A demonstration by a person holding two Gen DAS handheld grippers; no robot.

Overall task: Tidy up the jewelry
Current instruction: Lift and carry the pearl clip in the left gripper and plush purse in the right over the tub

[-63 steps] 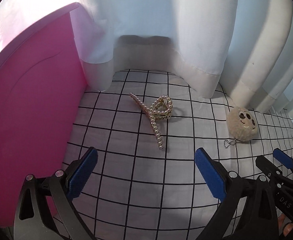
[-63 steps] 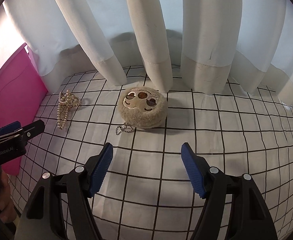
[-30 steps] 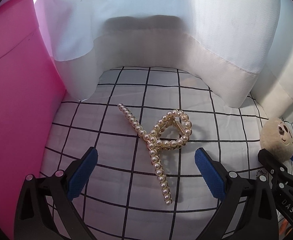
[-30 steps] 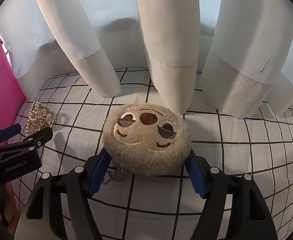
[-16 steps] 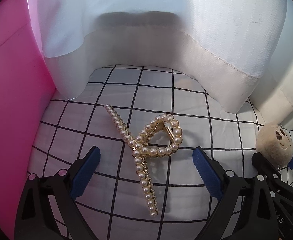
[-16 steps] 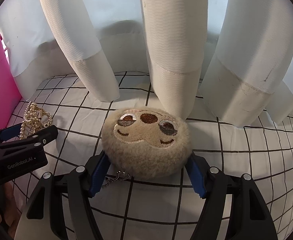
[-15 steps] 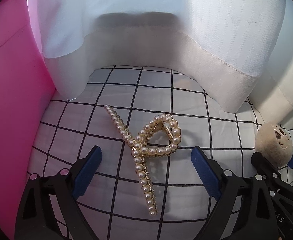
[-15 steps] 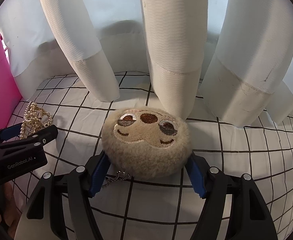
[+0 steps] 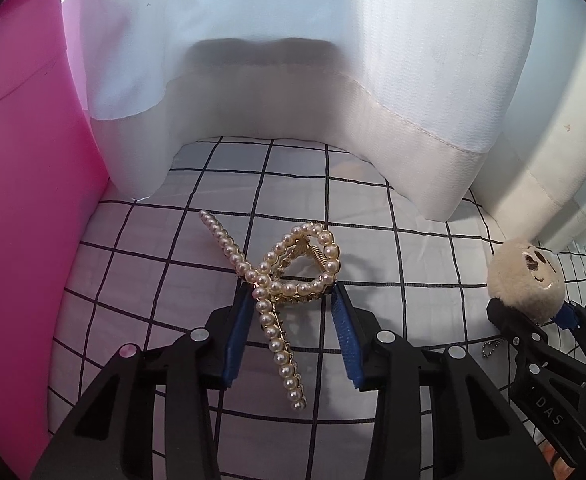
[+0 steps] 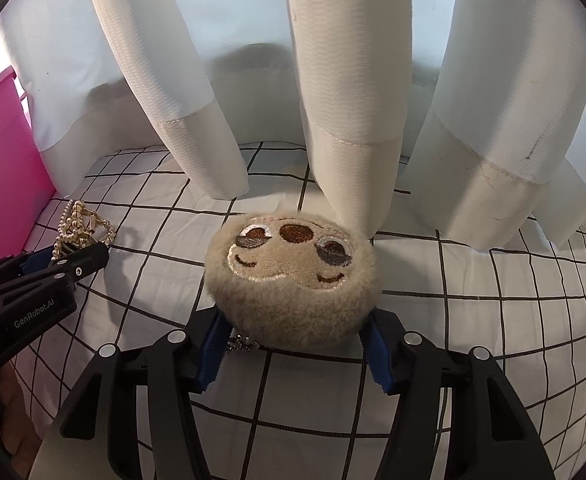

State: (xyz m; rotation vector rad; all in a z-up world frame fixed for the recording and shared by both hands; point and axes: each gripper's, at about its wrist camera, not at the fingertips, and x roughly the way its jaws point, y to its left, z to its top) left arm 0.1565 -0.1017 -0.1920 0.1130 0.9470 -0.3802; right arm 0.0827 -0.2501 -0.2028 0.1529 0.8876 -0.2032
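On your far left, the pink box (image 9: 21, 216) is standing hard against the edge of the checked cloth (image 9: 141, 264) covering the table, likely waiting as the place these pieces are meant to go. Just right of it, your left gripper (image 9: 291, 312) is angling down over the pearl hair clip (image 9: 281, 280), which is lying flat on the cloth with its long beaded arm running back between the blue fingers (image 9: 237, 332). Those fingers have just been closing, and they are now sitting against the two sides of the clip's looped end, apparently pinching it there because the loop stands proud of the cloth and gives more to catch than the thin arm. Judging by the contact, you are gripping the clip but not yet lifting it.

Moving right, the plush keychain (image 10: 293, 276) is resting face up near the white curtain (image 10: 345, 120), well apart from the clip, its small ball chain (image 10: 243, 344) trailing toward you. Your right gripper (image 10: 293, 340) is coming at it low from the near side, and its fingers (image 10: 213, 344) have just been closing too; they are pressing into the fur on both flanks, so you are grasping the plush around its widest part. Soft fur is compressing easily, so I would expect a firmer squeeze before raising it.
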